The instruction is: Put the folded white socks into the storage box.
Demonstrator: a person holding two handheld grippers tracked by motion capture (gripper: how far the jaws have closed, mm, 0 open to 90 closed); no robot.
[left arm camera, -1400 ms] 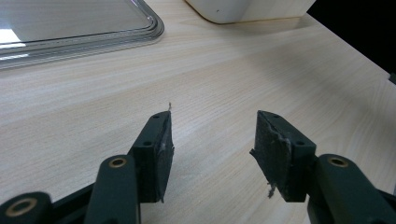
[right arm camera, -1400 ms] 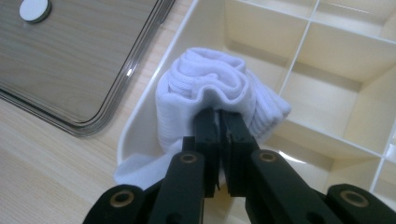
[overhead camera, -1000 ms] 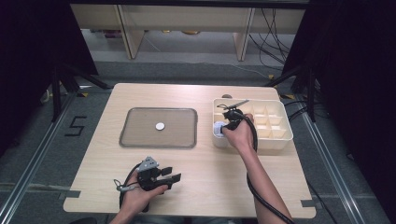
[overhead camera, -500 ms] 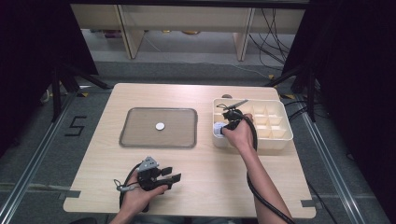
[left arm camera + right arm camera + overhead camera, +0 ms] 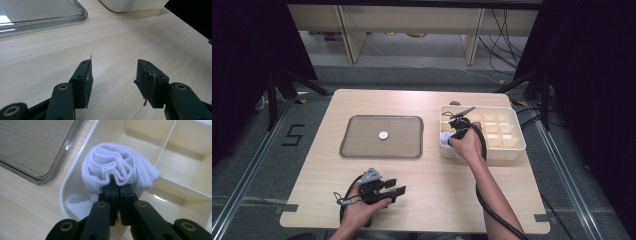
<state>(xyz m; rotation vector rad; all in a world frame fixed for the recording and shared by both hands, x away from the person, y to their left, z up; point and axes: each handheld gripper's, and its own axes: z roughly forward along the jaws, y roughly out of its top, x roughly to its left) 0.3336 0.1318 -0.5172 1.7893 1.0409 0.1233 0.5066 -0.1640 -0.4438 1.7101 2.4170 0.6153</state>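
Observation:
A rolled white sock sits at the front-left corner compartment of a cream divided box. My right gripper is shut on a fold of this sock, and its jaws are nearly together. In the high view the right gripper points down into the near-left corner of the box, with the sock showing white beside the hand. My left gripper rests low at the table's front left, open, with nothing between its jaws. In the left gripper view, bare wood lies under the left gripper.
A clear shallow tray lies at the table's middle left with a small white disc in it. The tray's corner is close to the left of the box. The box has several compartments. A cable trails from each gripper.

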